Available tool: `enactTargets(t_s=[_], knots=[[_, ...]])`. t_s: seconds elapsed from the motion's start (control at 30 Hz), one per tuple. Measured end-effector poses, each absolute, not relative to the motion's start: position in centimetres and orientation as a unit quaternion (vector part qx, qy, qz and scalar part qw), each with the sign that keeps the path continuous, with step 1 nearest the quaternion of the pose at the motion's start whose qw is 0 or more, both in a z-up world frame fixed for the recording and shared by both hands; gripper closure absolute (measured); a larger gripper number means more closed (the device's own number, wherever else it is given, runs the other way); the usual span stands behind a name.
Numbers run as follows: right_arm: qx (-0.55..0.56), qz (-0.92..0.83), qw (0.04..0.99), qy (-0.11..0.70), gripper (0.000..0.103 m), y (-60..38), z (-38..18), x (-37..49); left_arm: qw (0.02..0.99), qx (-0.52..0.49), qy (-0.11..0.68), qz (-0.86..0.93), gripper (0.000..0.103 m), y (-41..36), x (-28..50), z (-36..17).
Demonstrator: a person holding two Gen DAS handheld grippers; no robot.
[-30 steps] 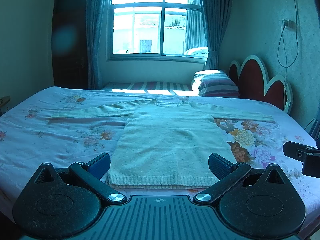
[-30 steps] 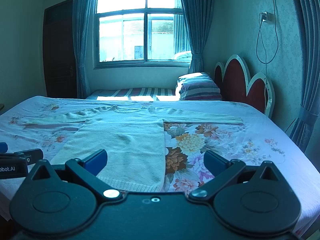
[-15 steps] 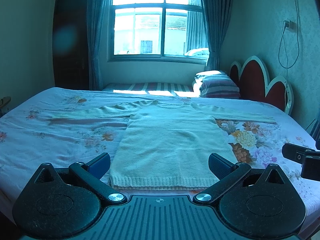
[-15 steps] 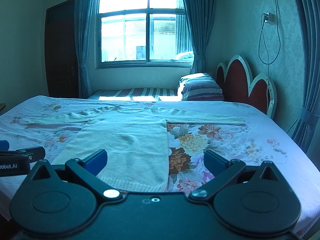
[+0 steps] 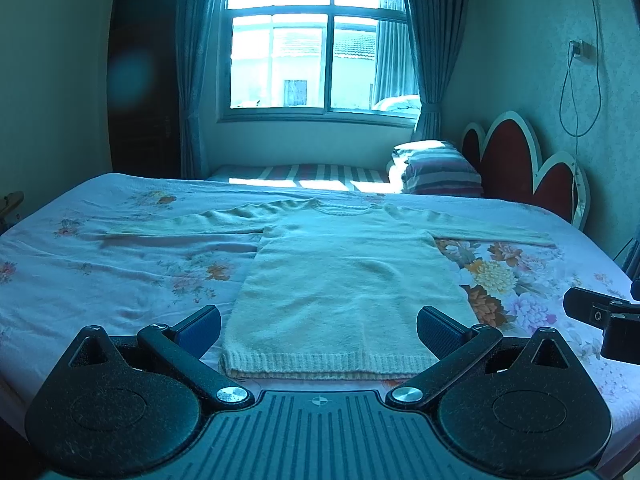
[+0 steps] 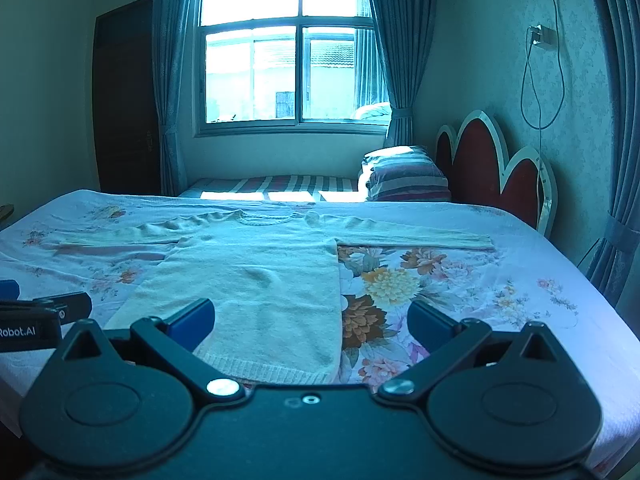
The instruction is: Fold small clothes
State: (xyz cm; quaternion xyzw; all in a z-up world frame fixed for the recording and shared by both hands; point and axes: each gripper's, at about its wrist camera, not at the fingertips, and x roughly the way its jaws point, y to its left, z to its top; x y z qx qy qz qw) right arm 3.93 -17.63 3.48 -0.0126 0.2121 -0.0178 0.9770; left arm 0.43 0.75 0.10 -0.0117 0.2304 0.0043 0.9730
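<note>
A pale cream knitted sweater [image 5: 344, 276] lies flat on the bed, hem toward me, both sleeves spread out sideways. It also shows in the right wrist view [image 6: 256, 280]. My left gripper [image 5: 318, 326] is open and empty, hovering just short of the hem. My right gripper [image 6: 310, 320] is open and empty, over the sweater's right hem corner. The right gripper shows at the right edge of the left wrist view [image 5: 600, 316]; the left gripper shows at the left edge of the right wrist view [image 6: 40, 316].
The bed has a floral sheet [image 5: 100, 264] and a red scalloped headboard [image 5: 520, 164] at the right. A striped pillow [image 5: 440, 168] lies at the far right. A window [image 5: 320, 40] with curtains is behind, a dark door [image 5: 140, 80] at the left.
Both views have risen and pulled back slightly, so the sweater's hem sits a little farther from the fingers. The sweater has not moved and both grippers stay open.
</note>
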Motion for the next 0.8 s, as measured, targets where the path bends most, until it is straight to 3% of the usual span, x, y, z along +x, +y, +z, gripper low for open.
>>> enactTargets(t_s=[0.4,0.57,0.8], knots=[[-0.016,-0.016,0.978,0.209,0.000,-18.1,3.2,4.1,0.972,-0.015,0.234,0.012,0.000,1.2,1.2,0.1],[-0.014,-0.017,0.982,0.185,0.000,-19.5,4.2,6.5,0.973,-0.092,0.210,0.030,0.000,6.5,4.3,1.2],[0.005,-0.036,0.988,0.151,0.000,-21.3,4.9,12.4,0.956,-0.200,0.207,0.056,0.000,17.4,13.5,-1.5]])
